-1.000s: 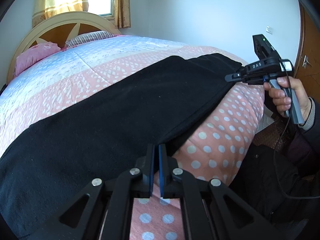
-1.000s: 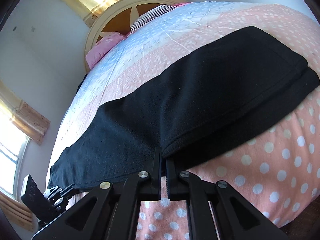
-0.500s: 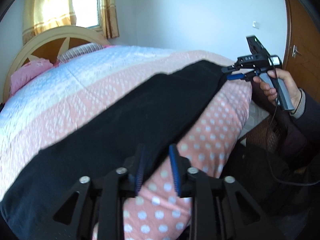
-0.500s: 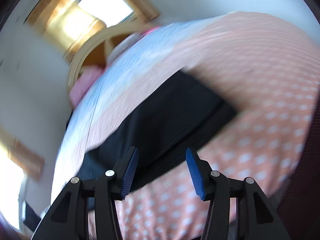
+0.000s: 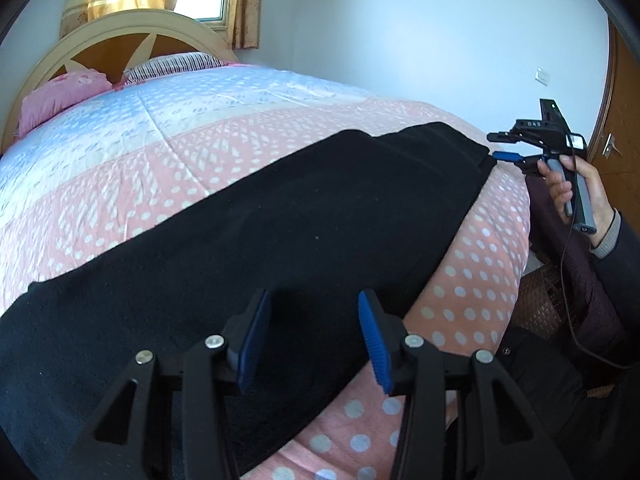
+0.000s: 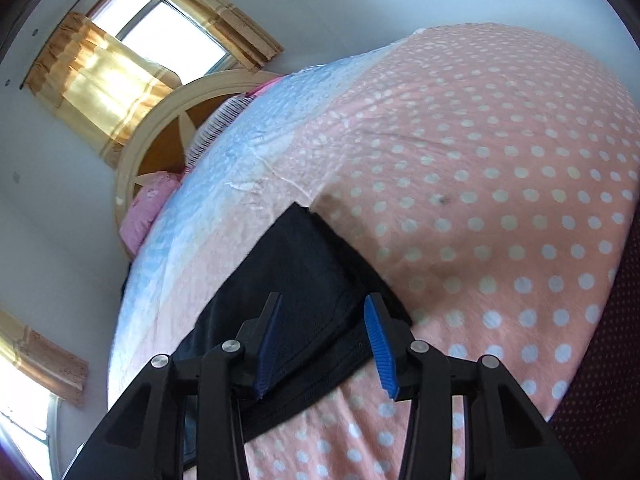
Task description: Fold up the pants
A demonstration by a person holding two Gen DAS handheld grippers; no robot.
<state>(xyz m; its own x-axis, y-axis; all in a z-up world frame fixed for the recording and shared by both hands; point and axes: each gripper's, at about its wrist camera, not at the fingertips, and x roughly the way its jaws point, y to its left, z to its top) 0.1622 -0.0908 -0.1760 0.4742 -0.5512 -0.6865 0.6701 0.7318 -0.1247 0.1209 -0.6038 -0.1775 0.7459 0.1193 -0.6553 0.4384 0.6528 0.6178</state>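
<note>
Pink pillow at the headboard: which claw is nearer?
Left. The left claw hangs open over the black pants toward the headboard side; the right claw is open at their far end, further from the pink pillow.

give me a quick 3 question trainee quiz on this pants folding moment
1. True or false: the left gripper is shut on the black pants.
2. Multiple choice: the pants lie on A) a wooden floor, B) the pink dotted quilt, C) a chair.
3. Fill in: the right gripper hangs open over the ____ pants.

Key: 1 false, its jaws stand apart with nothing between them; 2 B; 3 black.
</note>
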